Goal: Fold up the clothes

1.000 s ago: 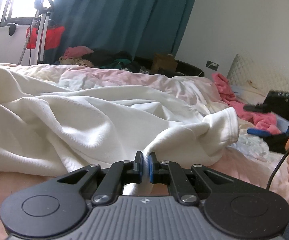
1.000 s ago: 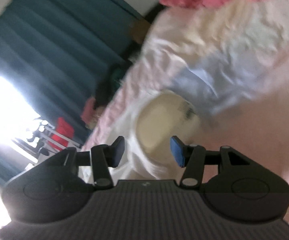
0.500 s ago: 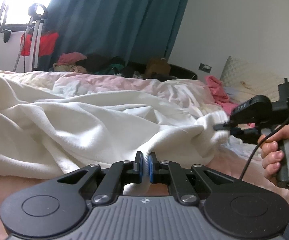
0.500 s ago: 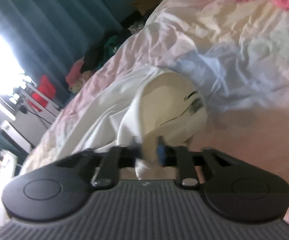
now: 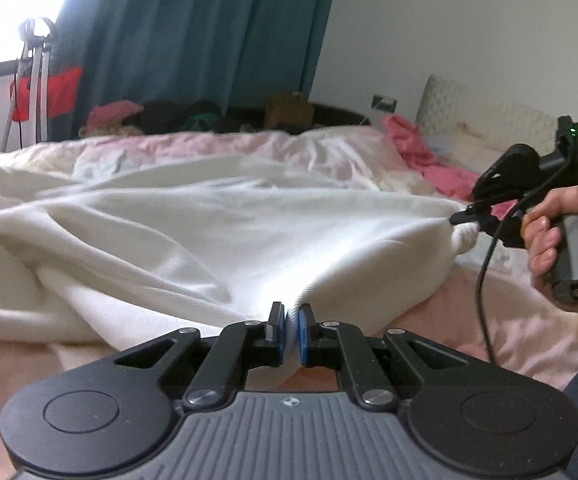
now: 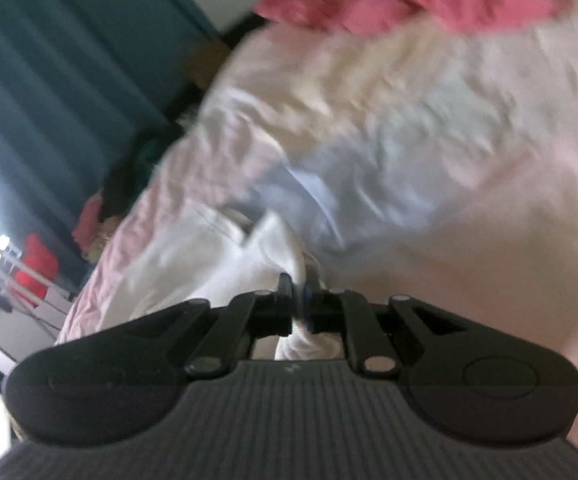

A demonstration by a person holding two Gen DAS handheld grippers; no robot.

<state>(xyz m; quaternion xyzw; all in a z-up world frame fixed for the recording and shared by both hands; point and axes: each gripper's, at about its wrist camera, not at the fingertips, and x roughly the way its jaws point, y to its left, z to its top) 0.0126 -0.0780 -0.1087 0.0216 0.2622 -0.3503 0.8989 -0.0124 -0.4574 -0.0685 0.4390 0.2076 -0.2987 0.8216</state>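
Observation:
A large white garment (image 5: 193, 240) lies crumpled across the pink bed. My left gripper (image 5: 287, 330) is shut on its near edge. My right gripper (image 5: 463, 220), seen at the right of the left wrist view in a hand, is shut on the garment's right corner and holds it raised and stretched. In the blurred right wrist view the right gripper (image 6: 297, 300) pinches white cloth (image 6: 217, 256) between its blue pads.
The pink bedsheet (image 5: 209, 152) covers the bed. A pink cloth (image 5: 429, 156) lies near the pillow (image 5: 469, 120) at the right. Teal curtains (image 5: 189, 32), a clothes pile (image 5: 161, 114) and a stand with a red bag (image 5: 45, 88) are behind the bed.
My right gripper closed on the garment's right corner and pulled it up and to the right, stretching the cloth. My left gripper stayed shut on the near edge.

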